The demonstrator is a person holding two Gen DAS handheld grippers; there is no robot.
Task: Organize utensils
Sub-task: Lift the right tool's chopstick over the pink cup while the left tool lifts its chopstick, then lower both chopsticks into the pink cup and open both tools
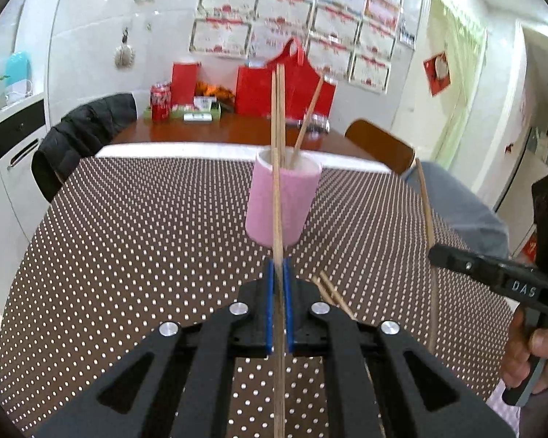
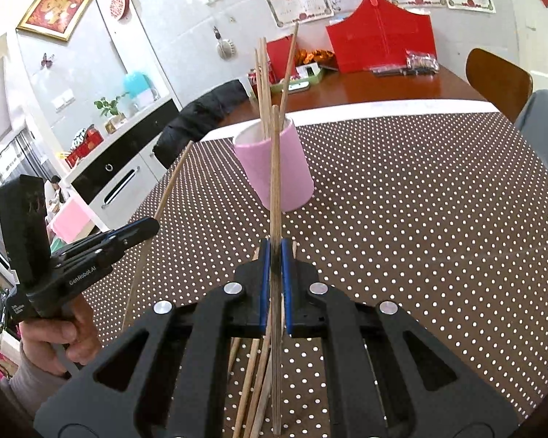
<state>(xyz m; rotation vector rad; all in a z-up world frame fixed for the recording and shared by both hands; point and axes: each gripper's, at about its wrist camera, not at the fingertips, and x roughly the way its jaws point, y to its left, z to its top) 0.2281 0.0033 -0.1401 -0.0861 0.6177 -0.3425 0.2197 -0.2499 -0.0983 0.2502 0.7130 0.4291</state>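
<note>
Three chopsticks (image 1: 278,109) already stood in the pink cup (image 1: 281,200); left gripper (image 1: 279,292) and right gripper (image 2: 275,273) each clenched one chopstick; several loose chopsticks (image 2: 252,383) remained on the table.

The dotted table (image 1: 146,226) bears a pink cup (image 1: 279,204) (upright) and loose chopsticks (image 2: 254,376).

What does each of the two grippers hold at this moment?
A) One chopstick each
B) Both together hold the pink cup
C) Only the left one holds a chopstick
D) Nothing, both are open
A: the left gripper is shut on a chopstick, and the right gripper is shut on another chopstick, both in front of the pink cup.
</note>
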